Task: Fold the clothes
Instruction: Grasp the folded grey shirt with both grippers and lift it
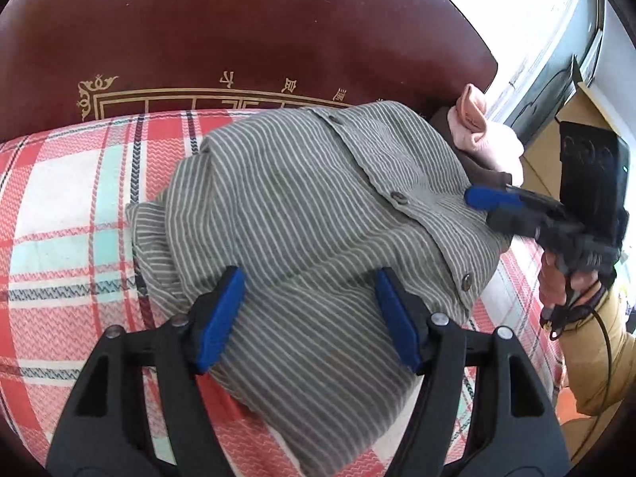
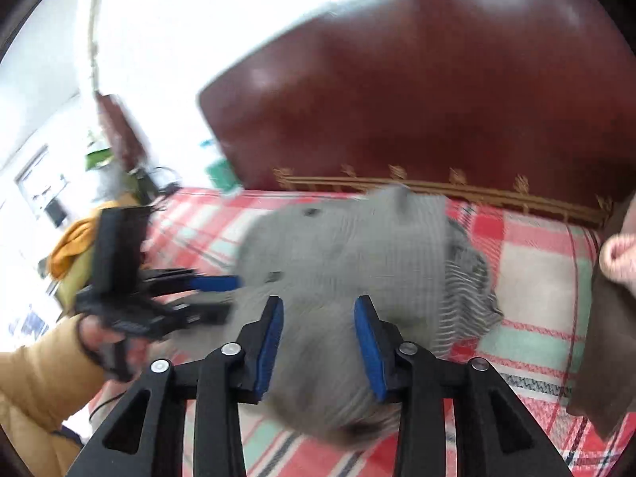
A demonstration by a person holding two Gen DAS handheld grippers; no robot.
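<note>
I was working over a bed covered with a red, white and mint checked sheet (image 1: 59, 206), and I took the striped grey shirt (image 1: 302, 214) lying bunched on it as my landmark. Beyond the shirt rose a dark red headboard (image 1: 246, 31) with a gold border. Past the shirt's far corner lay a pink garment (image 1: 485, 131) on something brown, and beyond that were a bright window and cardboard-coloured shapes; I could not make out any box's contents. In the right wrist view the room off to the side of the shirt was blurred: white walls and a yellow cloth (image 2: 69, 246).

My left gripper (image 1: 310, 318) hovered over the near part of the shirt, its jaws wide apart and holding nothing. My right gripper (image 2: 318, 346) sat over the shirt's buttoned edge, jaws parted; motion blur kept me from telling whether it touched the cloth. A hand (image 1: 556, 282) in a tan sleeve (image 1: 596, 357) held it.
</note>
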